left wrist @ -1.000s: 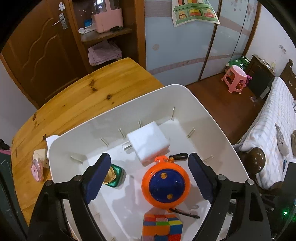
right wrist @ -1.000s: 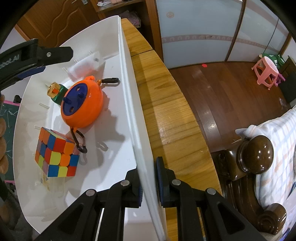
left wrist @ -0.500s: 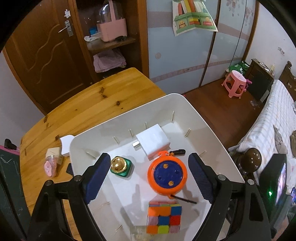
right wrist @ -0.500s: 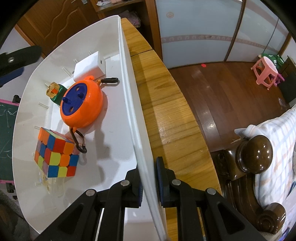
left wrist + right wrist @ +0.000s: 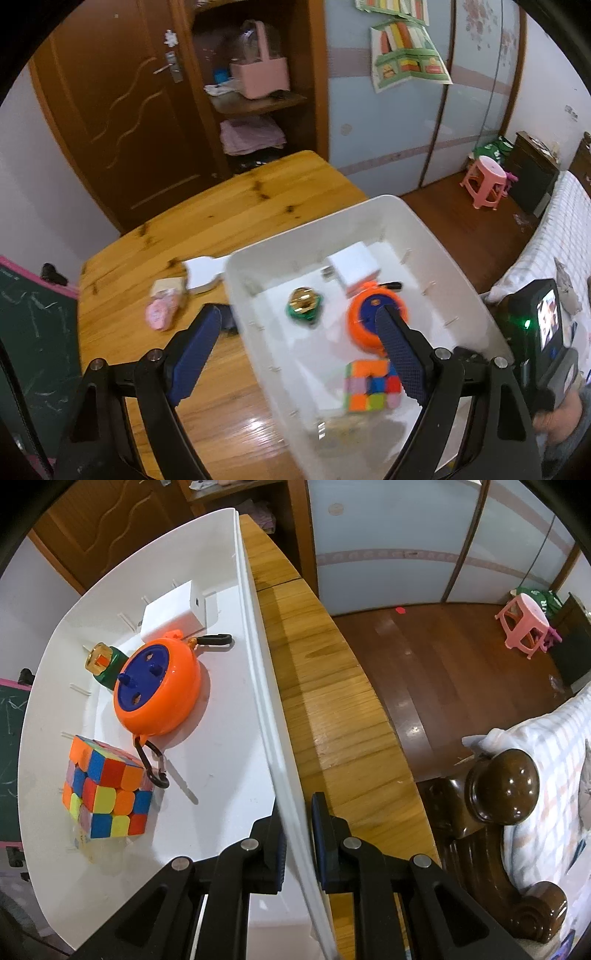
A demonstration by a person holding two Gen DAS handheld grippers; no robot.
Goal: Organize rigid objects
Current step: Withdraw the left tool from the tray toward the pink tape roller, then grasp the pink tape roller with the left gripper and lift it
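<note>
A white plastic bin (image 5: 424,236) stands on the wooden table and holds an orange and blue reel (image 5: 360,325), a colour cube (image 5: 369,386), a white charger block (image 5: 354,264) and a small green and gold piece (image 5: 303,304). My left gripper (image 5: 299,354) is open and empty, high above the bin's left wall. My right gripper (image 5: 297,825) is shut on the bin's right wall (image 5: 258,664). The right wrist view shows the reel (image 5: 159,690), the cube (image 5: 105,794), the charger (image 5: 173,611) and the green piece (image 5: 101,662) inside.
On the table (image 5: 207,229) left of the bin lie a pink item (image 5: 160,314), a small beige box (image 5: 168,286), a white object (image 5: 201,273) and a dark object (image 5: 227,321). A bedpost (image 5: 502,786) and a bed stand right of the table edge.
My left gripper has risen and shifted left, from over the bin's contents to over its left wall. The right gripper has kept its hold on the bin wall.
</note>
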